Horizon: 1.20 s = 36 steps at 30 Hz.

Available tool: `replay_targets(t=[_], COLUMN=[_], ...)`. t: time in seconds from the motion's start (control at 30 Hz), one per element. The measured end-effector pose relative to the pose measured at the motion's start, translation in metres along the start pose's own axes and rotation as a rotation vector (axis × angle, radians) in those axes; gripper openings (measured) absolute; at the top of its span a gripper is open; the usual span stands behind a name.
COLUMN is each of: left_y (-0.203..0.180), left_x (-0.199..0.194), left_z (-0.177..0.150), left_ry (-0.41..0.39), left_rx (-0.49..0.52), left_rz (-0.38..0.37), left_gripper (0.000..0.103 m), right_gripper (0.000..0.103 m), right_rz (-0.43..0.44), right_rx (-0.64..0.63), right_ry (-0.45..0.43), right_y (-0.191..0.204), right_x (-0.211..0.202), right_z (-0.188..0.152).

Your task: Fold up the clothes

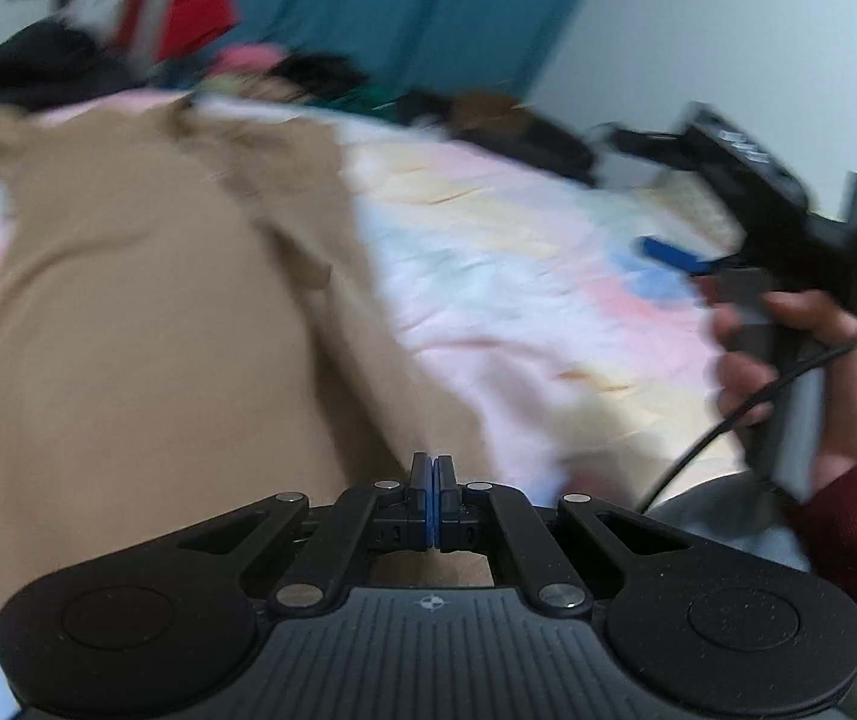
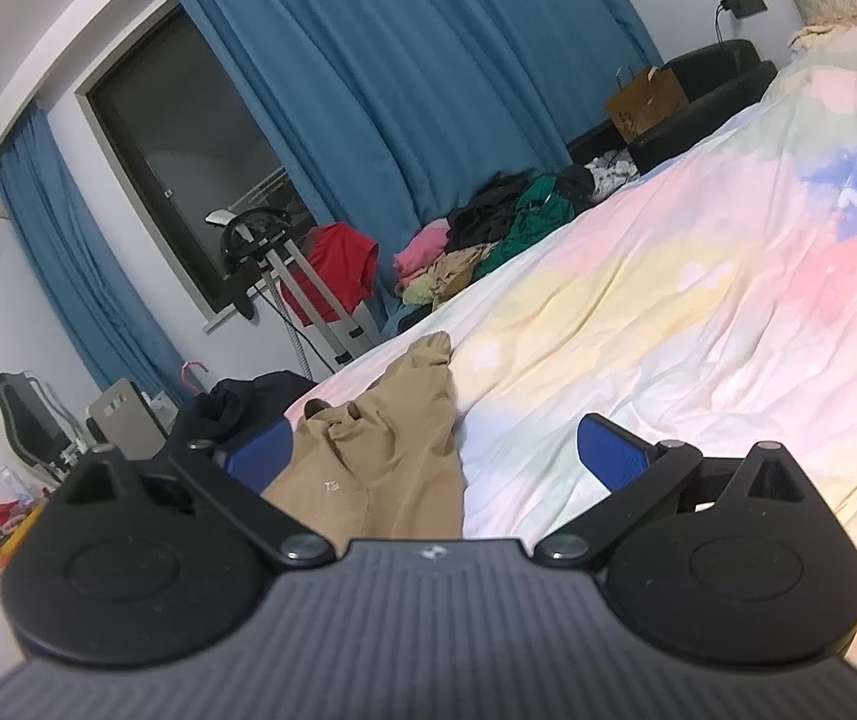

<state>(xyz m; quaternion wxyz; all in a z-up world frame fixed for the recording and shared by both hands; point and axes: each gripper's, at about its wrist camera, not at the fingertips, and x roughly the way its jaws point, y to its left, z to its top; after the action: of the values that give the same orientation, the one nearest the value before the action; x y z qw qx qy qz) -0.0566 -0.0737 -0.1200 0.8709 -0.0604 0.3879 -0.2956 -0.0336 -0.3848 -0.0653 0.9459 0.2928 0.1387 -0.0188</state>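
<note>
A tan garment (image 1: pixel 146 312) lies spread on the pastel bedspread (image 1: pixel 518 276), blurred by motion in the left wrist view. My left gripper (image 1: pixel 433 480) is shut with nothing visibly between its blue pads, just above the garment's near right edge. My right gripper (image 2: pixel 434 450) is open and empty, its blue pads (image 2: pixel 608 450) wide apart above the tan garment (image 2: pixel 380 450) and the bedspread (image 2: pixel 668 300). The right gripper also shows in the left wrist view (image 1: pixel 674 255), held in a hand at the right, above the bed.
A heap of clothes (image 2: pixel 488 234) in pink, green, black and yellow lies at the bed's far edge. A red garment (image 2: pixel 338 270) hangs on an exercise machine by the blue curtains (image 2: pixel 398 90). A brown paper bag (image 2: pixel 644 99) stands on a black seat.
</note>
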Motion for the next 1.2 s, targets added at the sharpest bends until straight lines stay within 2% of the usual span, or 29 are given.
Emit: replay_targets(t=[0.13,0.17,0.27,0.3,0.4,0.43,0.47,0.53,0.63,0.67,0.7,0.8,0.83,0.87,0.9,0.93,0.97,1.1,1.2], left_y=[0.041,0.050,0.057,0.053,0.040,0.035,0.031,0.022,0.009,0.004,-0.003,-0.021,-0.023,-0.020,-0.017,-0.010,-0.003,0.033,0.055], left_x=[-0.003,-0.002,-0.004,-0.002,0.005,0.007,0.009,0.013,0.020,0.023,0.029,0.043,0.042,0.038,0.034,0.027,0.020,-0.016,-0.023], left_z=[-0.010,-0.011,-0.007,-0.008,-0.011,-0.012,-0.013,-0.015,-0.018,-0.019,-0.022,-0.031,-0.033,-0.033,-0.033,-0.031,-0.029,-0.024,-0.029], left_ry=[0.087,0.098,0.080,0.077,0.070,0.068,0.065,0.060,0.053,0.055,0.076,0.118,0.115,0.107,0.099,0.088,0.076,0.008,0.038], left_rx=[-0.091,-0.130,-0.176,-0.163,-0.126,-0.113,-0.100,-0.075,-0.038,-0.018,0.031,0.148,0.149,0.135,0.114,0.065,0.014,-0.243,-0.384], left_rz=[0.184,0.200,0.179,0.175,0.164,0.160,0.156,0.148,0.137,0.141,0.180,0.280,0.282,0.269,0.253,0.223,0.190,0.024,0.020], left_gripper=[0.000,0.000,0.002,0.004,0.029,0.040,0.045,0.049,0.049,0.051,0.051,0.046,0.041,0.029,0.022,0.014,0.010,0.008,0.008], right_gripper=[0.103,0.103,0.103,0.103,0.103,0.103,0.103,0.103,0.103,0.103,0.103,0.103,0.103,0.103,0.103,0.103,0.103,0.103,0.103], right_rz=[0.005,0.005,0.000,-0.002,-0.010,-0.011,-0.012,-0.013,-0.014,-0.016,-0.018,-0.026,-0.028,-0.030,-0.031,-0.032,-0.033,-0.035,-0.033], right_rx=[-0.028,-0.038,-0.058,-0.063,-0.074,-0.076,-0.078,-0.085,-0.100,-0.105,-0.110,-0.119,-0.118,-0.117,-0.116,-0.115,-0.115,-0.108,-0.104], right_ry=[0.027,0.033,0.053,0.059,0.079,0.085,0.091,0.104,0.125,0.131,0.136,0.152,0.156,0.160,0.162,0.165,0.166,0.169,0.176], right_y=[0.007,0.009,0.012,0.013,0.016,0.016,0.017,0.019,0.024,0.026,0.027,0.029,0.030,0.030,0.030,0.030,0.030,0.028,0.028], right_x=[0.004,0.005,0.007,0.008,0.011,0.013,0.014,0.017,0.020,0.020,0.021,0.023,0.024,0.024,0.025,0.025,0.025,0.024,0.025], right_z=[-0.003,-0.004,-0.007,-0.008,-0.011,-0.012,-0.013,-0.014,-0.019,-0.020,-0.021,-0.025,-0.025,-0.026,-0.026,-0.026,-0.026,-0.026,-0.026])
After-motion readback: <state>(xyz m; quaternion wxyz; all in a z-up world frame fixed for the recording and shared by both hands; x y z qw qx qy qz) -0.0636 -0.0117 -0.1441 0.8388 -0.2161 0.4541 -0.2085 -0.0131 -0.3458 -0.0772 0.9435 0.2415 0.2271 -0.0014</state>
